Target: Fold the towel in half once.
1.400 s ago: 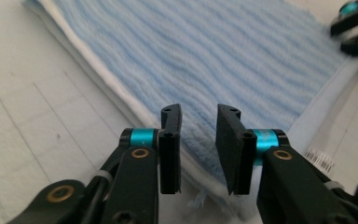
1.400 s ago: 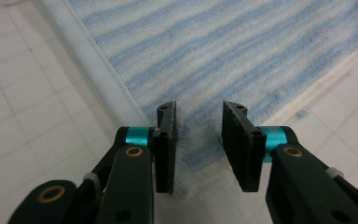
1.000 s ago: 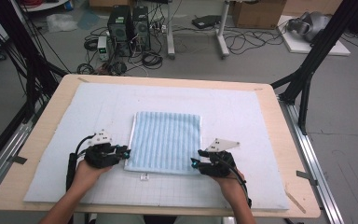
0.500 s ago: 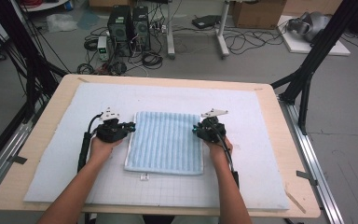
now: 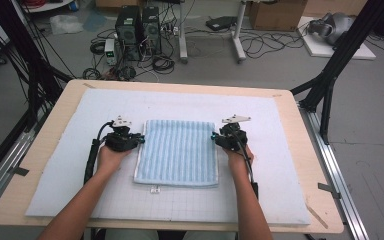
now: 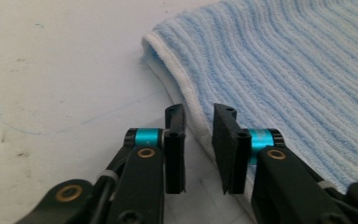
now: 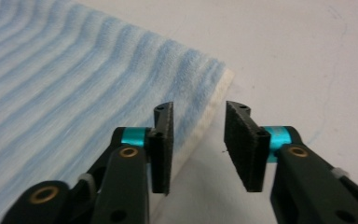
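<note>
Lying flat: blue ribbed towel point(image 5: 178, 152), white-edged.

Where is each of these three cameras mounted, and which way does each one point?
High view: above the person's side of the table, looking forward and down; forearms, left gripper, right gripper.
Left gripper view: rides the left gripper, looking along its open jaws at the towel edge.
Right gripper view: rides the right gripper, open jaws astride the towel's other edge.
Shared: the blue striped towel on the white mat.
</note>
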Tool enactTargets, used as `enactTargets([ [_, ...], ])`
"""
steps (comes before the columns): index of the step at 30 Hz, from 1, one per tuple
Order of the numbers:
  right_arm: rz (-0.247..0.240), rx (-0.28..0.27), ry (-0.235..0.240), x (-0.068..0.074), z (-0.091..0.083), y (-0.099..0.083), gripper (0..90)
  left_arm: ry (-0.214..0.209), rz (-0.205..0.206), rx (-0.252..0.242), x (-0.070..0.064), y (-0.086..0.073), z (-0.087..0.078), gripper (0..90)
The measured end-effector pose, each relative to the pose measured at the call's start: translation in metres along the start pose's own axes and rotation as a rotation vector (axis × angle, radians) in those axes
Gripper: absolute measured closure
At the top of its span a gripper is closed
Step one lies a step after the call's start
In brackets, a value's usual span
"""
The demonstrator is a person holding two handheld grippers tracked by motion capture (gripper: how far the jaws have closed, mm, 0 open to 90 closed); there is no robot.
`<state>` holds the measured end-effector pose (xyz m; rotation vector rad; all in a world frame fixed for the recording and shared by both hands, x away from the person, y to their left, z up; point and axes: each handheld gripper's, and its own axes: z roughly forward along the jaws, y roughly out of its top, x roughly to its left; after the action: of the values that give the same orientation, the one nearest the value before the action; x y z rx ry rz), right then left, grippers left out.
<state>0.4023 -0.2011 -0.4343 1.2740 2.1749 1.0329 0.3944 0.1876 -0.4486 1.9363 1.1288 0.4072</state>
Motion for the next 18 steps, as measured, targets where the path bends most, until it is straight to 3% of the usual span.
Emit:
enactTargets([
  [4, -0.043, -0.042, 0.004, 0.002, -0.024, -0.006, 49.7, -0.039, 0.033, -0.045, 0.005, -0.005, -0.011, 65.5],
  [8, -0.043, -0.072, 0.029, 0.0, -0.046, -0.017, 36.2, -0.088, 0.096, -0.156, 0.01, -0.009, -0.023, 59.3],
  [10, -0.051, -0.092, 0.042, -0.001, -0.055, -0.022, 30.0, -0.105, 0.063, -0.198, 0.012, -0.009, -0.028, 53.5],
  [11, -0.059, -0.105, 0.04, -0.001, -0.059, -0.024, 27.4, -0.114, 0.03, -0.196, 0.013, -0.009, -0.03, 48.9],
  [13, -0.094, -0.131, 0.035, 0.0, -0.067, -0.029, 22.5, -0.098, 0.016, -0.188, 0.015, -0.01, -0.034, 45.0],
  [16, -0.109, -0.164, 0.01, 0.002, -0.075, -0.034, 15.6, -0.097, -0.025, -0.218, 0.016, -0.011, -0.038, 26.5],
  [18, -0.112, -0.178, 0.025, 0.002, -0.078, -0.035, 15.5, -0.104, -0.049, -0.242, 0.015, -0.011, -0.043, 20.3],
])
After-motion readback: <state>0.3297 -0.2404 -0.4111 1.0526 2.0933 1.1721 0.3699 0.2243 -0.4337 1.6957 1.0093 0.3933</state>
